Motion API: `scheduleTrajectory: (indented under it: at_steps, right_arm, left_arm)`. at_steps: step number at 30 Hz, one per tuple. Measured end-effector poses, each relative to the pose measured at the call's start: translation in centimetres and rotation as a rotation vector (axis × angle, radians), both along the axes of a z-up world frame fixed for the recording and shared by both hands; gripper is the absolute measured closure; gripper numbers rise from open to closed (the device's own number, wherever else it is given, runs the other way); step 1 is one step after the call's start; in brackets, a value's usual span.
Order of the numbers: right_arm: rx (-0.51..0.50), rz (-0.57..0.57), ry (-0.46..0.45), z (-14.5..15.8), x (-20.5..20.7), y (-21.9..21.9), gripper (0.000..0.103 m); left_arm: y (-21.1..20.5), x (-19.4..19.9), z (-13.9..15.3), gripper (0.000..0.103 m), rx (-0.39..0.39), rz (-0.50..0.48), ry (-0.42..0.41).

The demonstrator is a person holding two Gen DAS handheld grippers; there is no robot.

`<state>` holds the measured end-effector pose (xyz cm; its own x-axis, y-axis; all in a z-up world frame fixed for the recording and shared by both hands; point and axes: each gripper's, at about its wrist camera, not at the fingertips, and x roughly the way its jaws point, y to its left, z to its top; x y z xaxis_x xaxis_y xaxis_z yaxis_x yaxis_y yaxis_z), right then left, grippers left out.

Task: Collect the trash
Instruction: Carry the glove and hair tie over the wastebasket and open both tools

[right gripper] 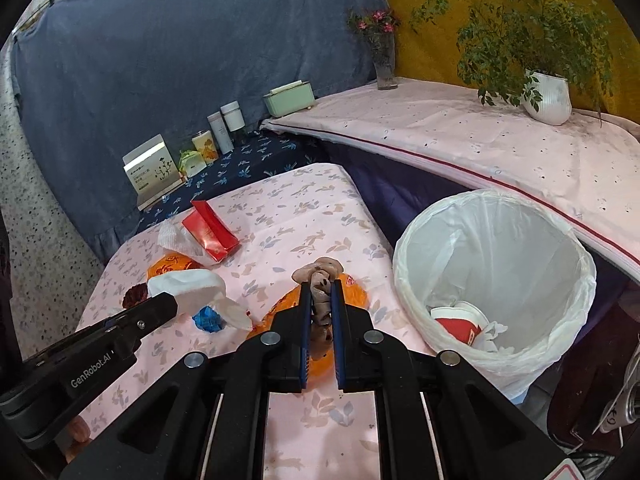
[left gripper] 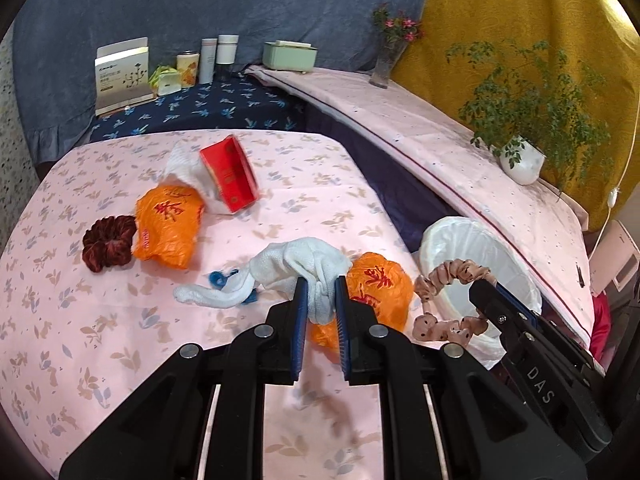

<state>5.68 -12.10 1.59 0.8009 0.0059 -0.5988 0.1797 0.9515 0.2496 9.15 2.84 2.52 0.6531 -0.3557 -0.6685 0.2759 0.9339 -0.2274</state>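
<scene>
We note a table under a pink leaf-print cloth (left gripper: 120,320), the largest surface in both views. Just off its right edge stands a white-lined bin (right gripper: 492,272), mouth up, with a red-and-white paper cup (right gripper: 460,322) lying at the bottom.

On the cloth: an orange plastic bag (left gripper: 166,226) at left, touching a dark red scrunchie (left gripper: 108,243); a second orange bag (left gripper: 380,286) near the bin-side edge; a red carton (left gripper: 232,174) tilted on a crumpled white tissue (left gripper: 186,168), its long axis running from near to far.

The left gripper (left gripper: 321,292) pinches a white cloth (left gripper: 296,268), jaws narrow on a bunched fold. The cloth's long axis runs roughly across the left wrist view, its loose tail trailing left and down toward the table; a small blue scrap (left gripper: 218,279) lies beside that tail. The gripper points downward at a slant over the table.

The right gripper (right gripper: 321,294) clamps a pink dotted scrunchie (right gripper: 320,276), jaws narrow. In the left wrist view the scrunchie (left gripper: 448,300) hangs as a loop in front of the bin's rim. This gripper also slants downward, just right of the left one.
</scene>
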Motion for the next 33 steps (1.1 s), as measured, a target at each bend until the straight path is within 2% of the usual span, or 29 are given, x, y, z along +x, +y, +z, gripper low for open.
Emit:
scheduleTrajectory:
  at_steps: [15, 25, 33]
  right_arm:
    - [0.004, -0.106, -0.040, 1.4, -1.2, -6.8, 0.094]
    - [0.011, -0.201, -0.015, 0.1, -2.4, -11.9, 0.094]
    - [0.027, -0.247, 0.016, -1.5, -3.0, -14.6, 0.094]
  left_arm:
    - [-7.1, 0.0, 2.7, 0.090, -0.007, -0.134, -0.042]
    - [-12.2, 0.6, 2.4, 0.090, -0.036, -0.249, 0.006]
    - [-15.5, 0.7, 1.7, 0.089, -0.022, -0.299, 0.026]
